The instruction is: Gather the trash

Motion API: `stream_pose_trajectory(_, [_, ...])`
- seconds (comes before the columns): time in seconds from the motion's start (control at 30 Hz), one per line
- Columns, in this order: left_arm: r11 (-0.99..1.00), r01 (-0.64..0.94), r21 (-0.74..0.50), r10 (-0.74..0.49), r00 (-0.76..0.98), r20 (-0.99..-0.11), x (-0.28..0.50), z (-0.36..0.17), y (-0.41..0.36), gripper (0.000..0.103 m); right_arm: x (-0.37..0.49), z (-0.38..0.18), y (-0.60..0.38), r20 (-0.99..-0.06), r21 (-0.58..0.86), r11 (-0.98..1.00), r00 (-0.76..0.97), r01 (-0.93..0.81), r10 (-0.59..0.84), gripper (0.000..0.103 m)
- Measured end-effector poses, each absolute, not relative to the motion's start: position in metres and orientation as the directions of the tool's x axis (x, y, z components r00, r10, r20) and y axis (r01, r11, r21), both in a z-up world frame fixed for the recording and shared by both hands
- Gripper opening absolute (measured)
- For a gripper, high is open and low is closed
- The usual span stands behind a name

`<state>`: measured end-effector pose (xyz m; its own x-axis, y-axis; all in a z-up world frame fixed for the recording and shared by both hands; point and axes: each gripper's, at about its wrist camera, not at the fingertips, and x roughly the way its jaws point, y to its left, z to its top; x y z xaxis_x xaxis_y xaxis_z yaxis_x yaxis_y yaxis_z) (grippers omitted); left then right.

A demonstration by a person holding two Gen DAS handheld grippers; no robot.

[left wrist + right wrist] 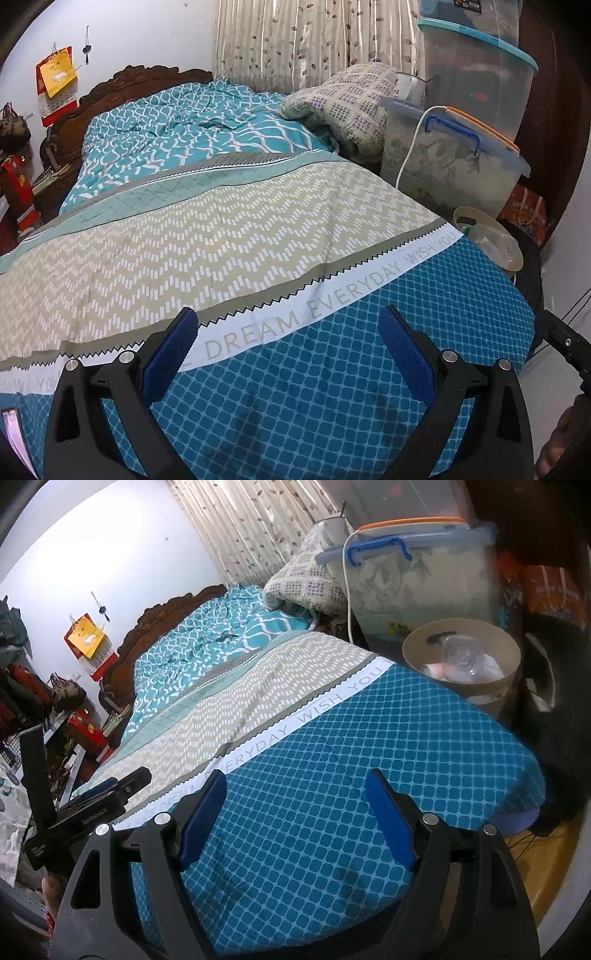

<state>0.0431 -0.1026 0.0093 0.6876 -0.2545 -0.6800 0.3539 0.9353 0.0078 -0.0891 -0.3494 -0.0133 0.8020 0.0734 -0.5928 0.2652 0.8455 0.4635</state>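
Note:
A round beige bin stands beside the bed's right edge and holds a clear plastic bottle and other scraps. It also shows in the left wrist view as the bin. My left gripper hovers open over the blue-patterned bedspread, nothing between its blue pads. My right gripper is open too, above the same blue cloth, and holds nothing. The left gripper shows at the left of the right wrist view.
Stacked clear storage boxes with a white cable over them stand past the bin, and a folded checked blanket lies next to them. A carved wooden headboard and a curtain are at the far end. Clutter fills the left side.

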Motion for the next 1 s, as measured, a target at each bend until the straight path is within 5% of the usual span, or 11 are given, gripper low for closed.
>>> stream_pose_trajectory(0.63, [0.96, 0.272, 0.07, -0.18, 0.786, -0.591, 0.021, 0.037, -0.108, 0.094, -0.103, -0.006, -0.366, -0.561, 0.49, 0.825, 0.826, 0.281, 0.052, 0.079])
stream_pose_trajectory(1.0, [0.961, 0.272, 0.045, -0.187, 0.762, -0.62, 0.022, 0.04, -0.1, 0.094, -0.101, -0.01, -0.362, -0.567, 0.491, 0.826, 0.821, 0.276, 0.062, 0.079])
